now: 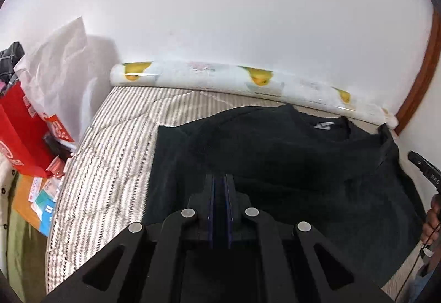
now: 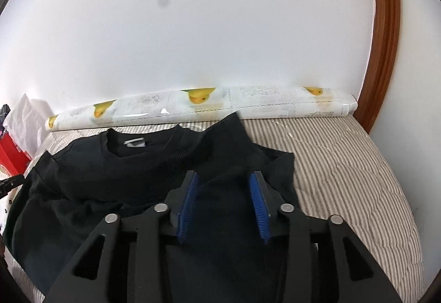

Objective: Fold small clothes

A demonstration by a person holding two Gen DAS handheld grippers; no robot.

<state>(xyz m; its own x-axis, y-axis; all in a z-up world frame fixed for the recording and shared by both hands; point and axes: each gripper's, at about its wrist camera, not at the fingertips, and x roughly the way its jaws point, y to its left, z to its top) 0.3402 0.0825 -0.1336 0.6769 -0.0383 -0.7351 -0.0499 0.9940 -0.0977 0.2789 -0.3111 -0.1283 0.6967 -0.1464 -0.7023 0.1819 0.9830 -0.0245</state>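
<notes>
A striped mattress (image 2: pixel 344 165) is lying against a white wall (image 2: pixel 193 27), carrying everything here. A black sweatshirt (image 1: pixel 275 159) is spreading across its middle, neckline toward the wall-side edge, with a small white neck label (image 2: pixel 135 143) showing inside the collar; its print is too small to read. Along that wall-side edge a roll of duck-patterned vinyl (image 1: pixel 248 82) is resting, its near side just beside the collar.

Only the left wrist view is showing the clutter past the mattress's left edge: a red paper bag (image 1: pixel 22 135) with white lettering too blurred to read, a white plastic bag (image 1: pixel 60 66) behind it, and printed leaflets (image 1: pixel 44 201) lower down. The right wrist view alone is showing the bare right half of the mattress and the brown wooden frame (image 2: pixel 386 41) in full.

The left gripper (image 1: pixel 220 181) is sitting with its blue pads pressed together; whether cloth is pinched between them cannot be told. The right gripper (image 2: pixel 224 179) is standing partly parted above the sweatshirt, its pads clear of the cloth.
</notes>
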